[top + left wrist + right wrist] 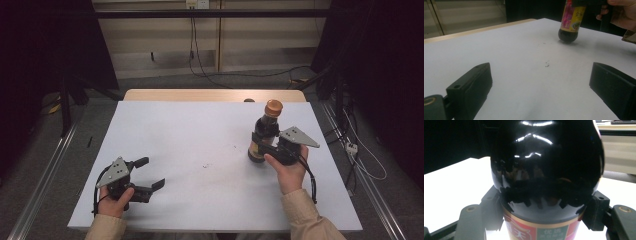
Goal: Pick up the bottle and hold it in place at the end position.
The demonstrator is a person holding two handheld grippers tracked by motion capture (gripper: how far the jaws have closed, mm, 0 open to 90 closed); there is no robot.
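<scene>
- Right gripper [264, 144] is clamped on the bottle [265, 131], far right of table [200, 150].
- Glossy and probably heavy, so likely slippery; grab the labelled body, not the curved shoulder.
- Left gripper [150, 173] sits wide, empty.

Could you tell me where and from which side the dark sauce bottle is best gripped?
Grip the bottle across its round body just above the label, coming level from the person's side, as the right gripper does now: it stands upright, and the narrow neck offers less hold.
</scene>
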